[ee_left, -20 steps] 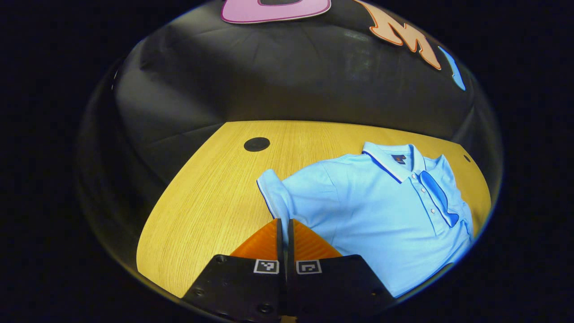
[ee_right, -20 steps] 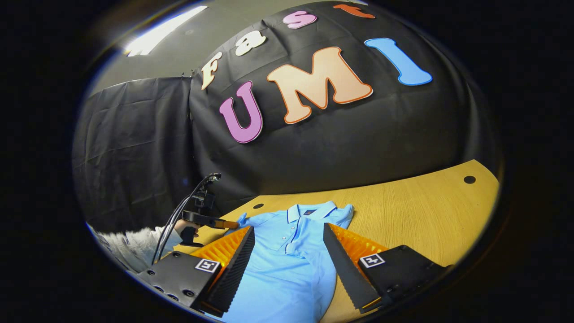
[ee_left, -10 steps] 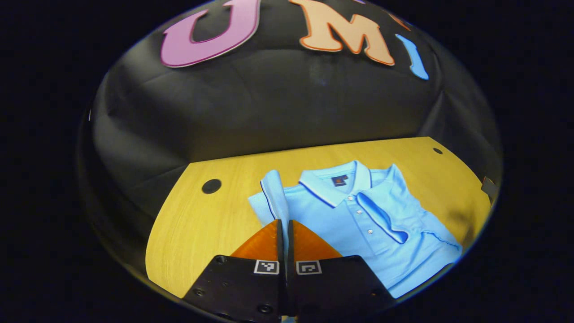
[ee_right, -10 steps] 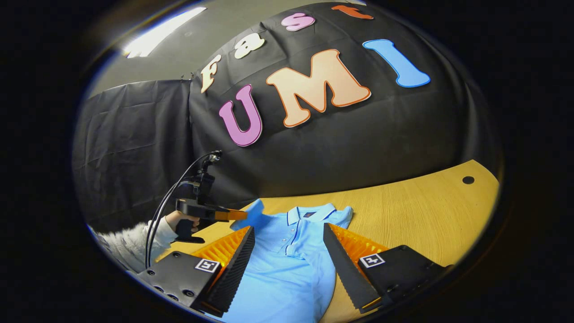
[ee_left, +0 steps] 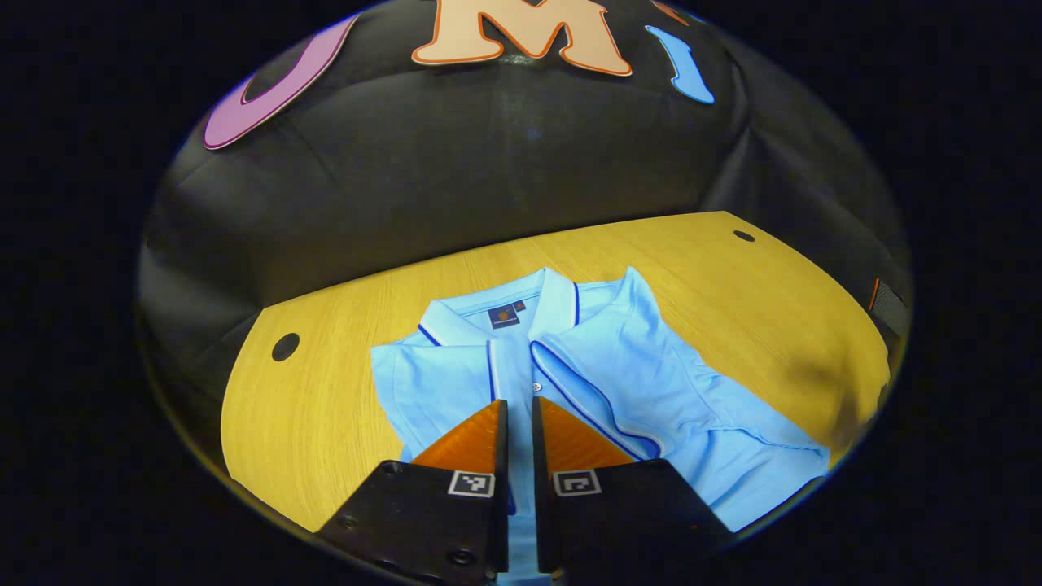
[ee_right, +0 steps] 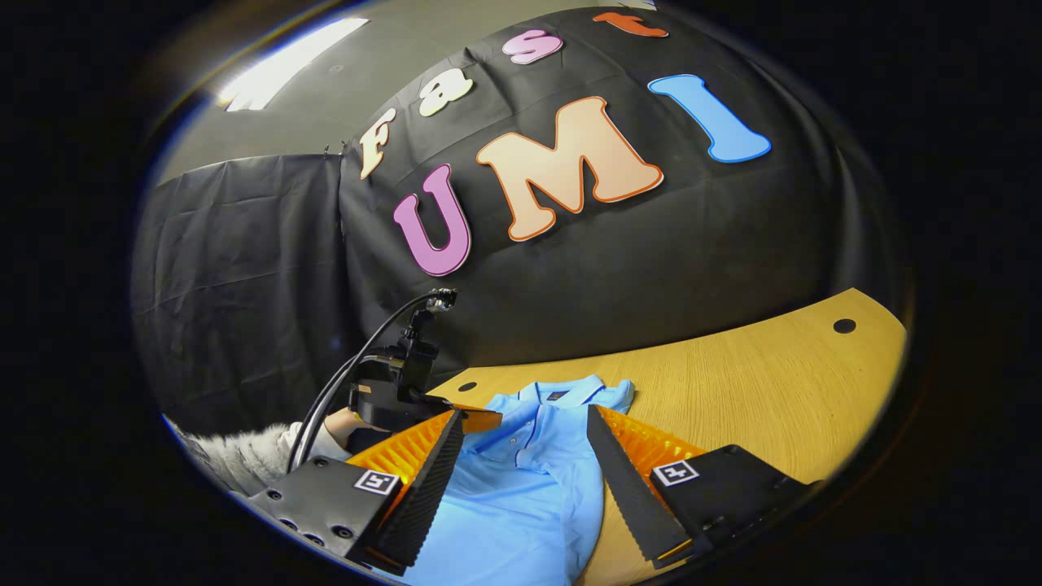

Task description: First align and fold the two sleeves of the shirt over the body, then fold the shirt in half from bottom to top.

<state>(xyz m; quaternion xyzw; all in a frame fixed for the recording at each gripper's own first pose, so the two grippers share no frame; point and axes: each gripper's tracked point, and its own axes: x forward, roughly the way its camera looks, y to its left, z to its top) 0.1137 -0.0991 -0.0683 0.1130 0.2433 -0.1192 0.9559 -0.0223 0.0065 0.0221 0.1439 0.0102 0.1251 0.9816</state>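
Shirt [ee_left: 619,382] is a light blue polo, soft knit with thin dark piping along the collar and sleeve hems, a small dark tag inside the neck and a buttoned placket. It's lying flat on the wooden counter [ee_left: 326,423], which has a visible grain, a curved far edge and a couple of round dark holes. In the left gripper view the collar points toward 12 o'clock and the body runs down toward 5 o'clock, so the long axis goes roughly 12 to 5. 1 sleeve is folded over the chest, its piped hem running diagonally toward 4 o'clock.

Left claw [ee_left: 518,415] is over the placket with its 2 fingers nearly pressed together, just a thin slit between them; can't tell if any fabric is caught in there. Right claw [ee_right: 521,456] is spread wide over the lower body of the shirt, ridged inner faces on both fingers, not pinching anything.
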